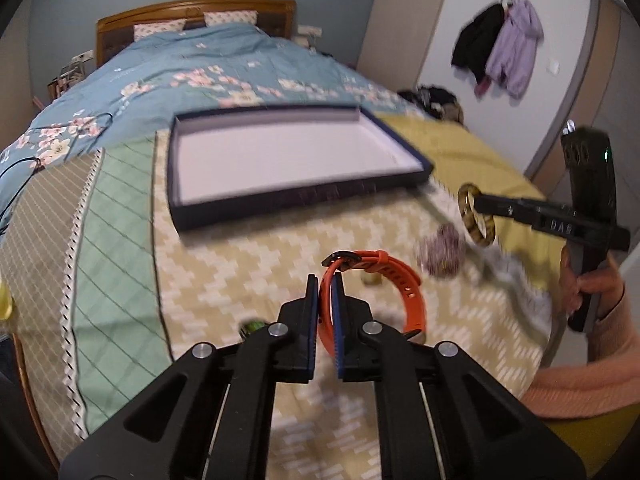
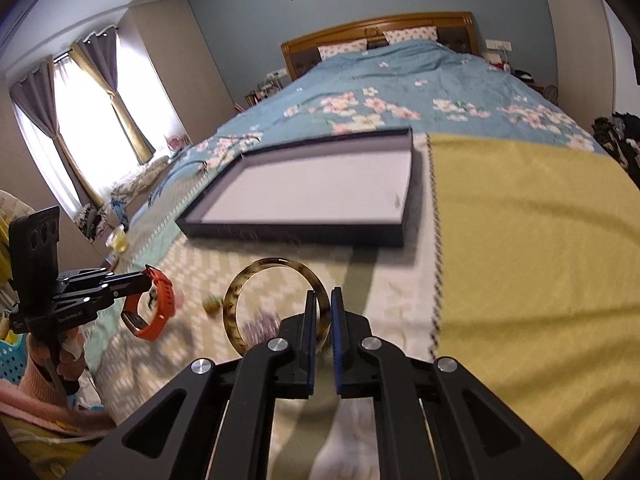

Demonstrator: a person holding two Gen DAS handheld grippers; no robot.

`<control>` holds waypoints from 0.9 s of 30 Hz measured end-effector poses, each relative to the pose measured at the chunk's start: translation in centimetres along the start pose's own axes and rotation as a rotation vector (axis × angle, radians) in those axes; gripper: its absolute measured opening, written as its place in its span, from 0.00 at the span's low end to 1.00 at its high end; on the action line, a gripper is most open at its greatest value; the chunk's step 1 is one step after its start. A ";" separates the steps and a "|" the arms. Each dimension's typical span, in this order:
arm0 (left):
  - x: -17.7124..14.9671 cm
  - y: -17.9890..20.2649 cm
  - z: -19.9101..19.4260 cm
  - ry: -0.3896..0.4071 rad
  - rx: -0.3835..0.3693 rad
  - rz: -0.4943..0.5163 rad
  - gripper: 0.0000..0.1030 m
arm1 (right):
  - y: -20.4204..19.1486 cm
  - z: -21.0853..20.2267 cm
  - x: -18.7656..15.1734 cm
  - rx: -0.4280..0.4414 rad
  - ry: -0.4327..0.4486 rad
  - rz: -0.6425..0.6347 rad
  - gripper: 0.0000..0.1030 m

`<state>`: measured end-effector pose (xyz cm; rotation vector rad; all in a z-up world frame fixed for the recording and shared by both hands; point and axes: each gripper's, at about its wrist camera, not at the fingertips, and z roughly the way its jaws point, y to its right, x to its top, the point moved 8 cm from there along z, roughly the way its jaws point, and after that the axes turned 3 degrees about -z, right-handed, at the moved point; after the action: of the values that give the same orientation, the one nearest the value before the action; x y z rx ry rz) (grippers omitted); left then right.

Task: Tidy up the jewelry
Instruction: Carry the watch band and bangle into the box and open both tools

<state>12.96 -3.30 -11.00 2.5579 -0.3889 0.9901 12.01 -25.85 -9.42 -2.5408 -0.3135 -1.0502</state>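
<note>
Home bedroom, floral-quilted bed [image 2: 400, 92], wooden headboard [image 2: 380, 26], curtained window [image 2: 80, 120]

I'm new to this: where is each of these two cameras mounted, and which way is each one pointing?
Left wrist view: sits on the left hand-held gripper, facing up the bed toward the tray; its fingers pinch an orange watch; the person's right hand shows.
Right wrist view: sits on the right hand-held gripper, facing the same tray; it pinches a mottled bangle; the left hand shows.
Shared: tray, watch, bangle, bedspread, and each view shows the other gripper.
</note>
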 end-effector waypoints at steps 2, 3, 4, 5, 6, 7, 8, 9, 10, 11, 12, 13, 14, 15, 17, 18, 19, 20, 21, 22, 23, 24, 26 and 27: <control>1.4 -0.6 -0.5 0.030 0.003 -0.015 0.07 | -0.2 0.4 1.4 0.000 0.014 -0.020 0.05; 2.2 -0.8 -0.6 0.044 0.009 -0.020 0.07 | -0.3 0.7 2.4 0.000 0.021 -0.030 0.05; 2.9 -1.0 -0.7 0.058 0.014 -0.020 0.07 | -0.3 0.9 3.0 0.001 0.024 -0.038 0.05; 3.9 -1.4 -0.7 0.072 0.028 -0.023 0.07 | -0.3 1.3 3.9 0.000 0.027 -0.047 0.05; 4.9 -1.8 -0.5 0.084 0.043 -0.028 0.07 | -0.2 1.9 5.0 -0.004 0.030 -0.056 0.05; 5.6 -2.0 -0.4 0.088 0.044 -0.033 0.07 | -0.2 2.4 5.7 -0.009 0.030 -0.063 0.05; 6.7 -2.4 -0.1 0.091 0.046 -0.047 0.07 | -0.1 3.1 6.6 -0.014 0.028 -0.071 0.05; 7.7 -2.8 0.2 0.097 0.056 -0.054 0.07 | -0.1 3.5 7.2 -0.017 0.028 -0.075 0.05; 8.7 -3.2 0.6 0.104 0.068 -0.055 0.07 | 0.2 4.4 8.1 -0.026 0.024 -0.080 0.05; 9.6 -3.5 1.0 0.107 0.077 -0.062 0.07 | 0.4 5.1 8.9 -0.032 0.019 -0.081 0.05; 10.4 -3.8 1.5 0.108 0.083 -0.070 0.07 | 0.7 5.9 9.6 -0.033 0.012 -0.075 0.05; 11.0 -4.0 1.9 0.106 0.087 -0.074 0.07 | 1.0 6.6 10.1 -0.037 0.006 -0.072 0.05; 12.0 -4.5 2.7 0.101 0.093 -0.088 0.07 | 1.4 7.3 10.6 -0.044 0.002 -0.069 0.05; 12.5 -4.8 3.2 0.098 0.096 -0.097 0.07 | 1.7 8.2 11.2 -0.047 -0.006 -0.063 0.05; 13.8 -5.5 4.6 0.088 0.092 -0.122 0.08 | 2.0 9.6 11.8 -0.060 -0.021 -0.062 0.05; 14.2 -5.8 5.3 0.083 0.092 -0.129 0.08 | 2.4 10.4 12.3 -0.070 -0.032 -0.061 0.05; 14.7 -6.0 6.0 0.081 0.094 -0.134 0.08 | 2.5 11.0 12.5 -0.075 -0.040 -0.062 0.05; 15.4 -6.3 6.8 0.075 0.095 -0.144 0.08 | 2.8 11.8 12.9 -0.080 -0.051 -0.056 0.05; 15.9 -6.6 7.5 0.070 0.094 -0.156 0.08 | 3.0 12.5 13.2 -0.085 -0.061 -0.053 0.05; 16.2 -6.7 8.2 0.068 0.098 -0.161 0.08 | 3.2 13.1 13.4 -0.094 -0.070 -0.055 0.05; 16.4 -7.0 8.9 0.063 0.102 -0.165 0.08 | 3.4 13.6 13.6 -0.100 -0.077 -0.053 0.05; 16.6 -7.4 9.7 0.056 0.104 -0.176 0.08 | 3.5 14.3 13.8 -0.099 -0.090 -0.046 0.05; 17.2 -8.2 11.2 0.038 0.113 -0.191 0.08 | 3.8 15.3 14.0 -0.110 -0.110 -0.045 0.05; 17.5 -8.4 11.9 0.029 0.120 -0.198 0.08 | 3.9 15.8 14.1 -0.117 -0.121 -0.046 0.05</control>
<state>35.70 -3.05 -9.10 2.6228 -0.0671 1.0026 33.17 -21.88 -10.64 -2.7198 -0.3542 -0.9596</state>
